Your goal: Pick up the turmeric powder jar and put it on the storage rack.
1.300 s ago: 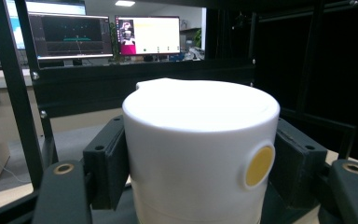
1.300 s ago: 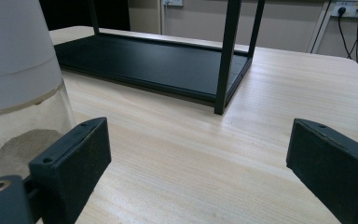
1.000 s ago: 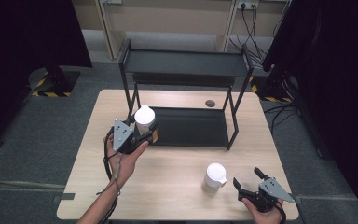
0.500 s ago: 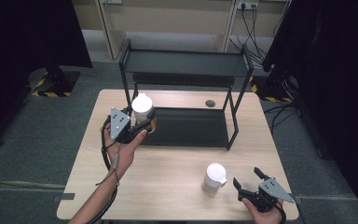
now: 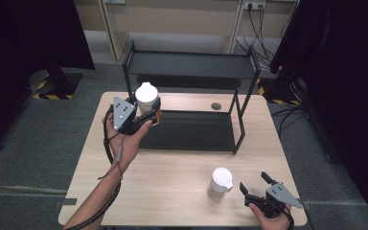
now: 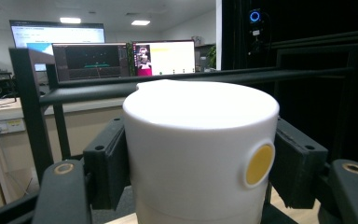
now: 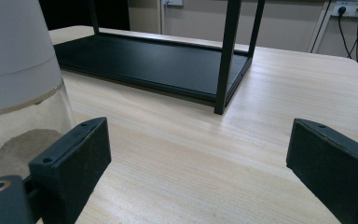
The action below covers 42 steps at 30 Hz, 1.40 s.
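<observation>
My left gripper (image 5: 146, 109) is shut on a white-lidded jar (image 5: 146, 97), held in the air at the left end of the black two-level shelf (image 5: 190, 64). In the left gripper view the jar's white lid (image 6: 200, 149), with a yellow dot on its side, sits between both jaws, level with the shelf's top rail. A second white-lidded jar (image 5: 220, 182) stands on the table near the front right. My right gripper (image 5: 257, 184) rests open just right of it; its own view shows that jar (image 7: 21, 84) at the left, glass-bodied with sand-like contents, outside the jaws.
The shelf's lower tray (image 5: 191, 130) lies flat on the wooden table (image 5: 167, 177), with a thin black post (image 7: 227, 56) at its near right corner. A round cable hole (image 5: 215, 106) is in the tabletop behind the shelf. Monitors stand beyond the shelf in the left gripper view.
My left gripper has lifted the jar and carried it away from the person, up toward the shelf's top level. The right gripper and the second jar have stayed put.
</observation>
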Available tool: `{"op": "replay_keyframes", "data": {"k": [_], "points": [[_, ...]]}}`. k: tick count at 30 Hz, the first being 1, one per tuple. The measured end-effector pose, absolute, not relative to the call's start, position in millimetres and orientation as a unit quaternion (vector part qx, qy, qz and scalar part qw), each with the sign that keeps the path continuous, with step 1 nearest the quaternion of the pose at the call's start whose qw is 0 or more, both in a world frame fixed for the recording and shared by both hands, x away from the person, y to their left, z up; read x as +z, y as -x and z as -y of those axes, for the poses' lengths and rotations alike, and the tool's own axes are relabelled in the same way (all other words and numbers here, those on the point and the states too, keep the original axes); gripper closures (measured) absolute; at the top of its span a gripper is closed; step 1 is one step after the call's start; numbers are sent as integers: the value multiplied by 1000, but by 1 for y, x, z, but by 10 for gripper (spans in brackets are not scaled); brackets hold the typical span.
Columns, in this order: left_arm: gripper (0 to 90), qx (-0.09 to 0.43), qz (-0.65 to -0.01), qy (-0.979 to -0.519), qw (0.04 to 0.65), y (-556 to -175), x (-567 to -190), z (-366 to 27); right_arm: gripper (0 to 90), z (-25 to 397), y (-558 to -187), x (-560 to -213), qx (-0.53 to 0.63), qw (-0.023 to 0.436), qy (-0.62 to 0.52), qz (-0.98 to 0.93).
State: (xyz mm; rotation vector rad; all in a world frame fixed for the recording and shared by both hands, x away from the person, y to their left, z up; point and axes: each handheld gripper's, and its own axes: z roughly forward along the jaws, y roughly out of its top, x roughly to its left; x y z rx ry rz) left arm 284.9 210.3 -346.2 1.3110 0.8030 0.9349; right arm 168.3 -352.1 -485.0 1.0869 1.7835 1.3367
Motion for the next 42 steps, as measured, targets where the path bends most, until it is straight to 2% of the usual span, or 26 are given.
{"op": "replay_keyframes", "data": {"k": [28,42], "points": [[306,416,-364,-557,620,-303,-290,-207,67,352,-168,-485,510,324,-416,-679],[306,420,-364,-554,620,-307,-273,-206,67,352,-169,-485,510,324,-415,-680]]}}
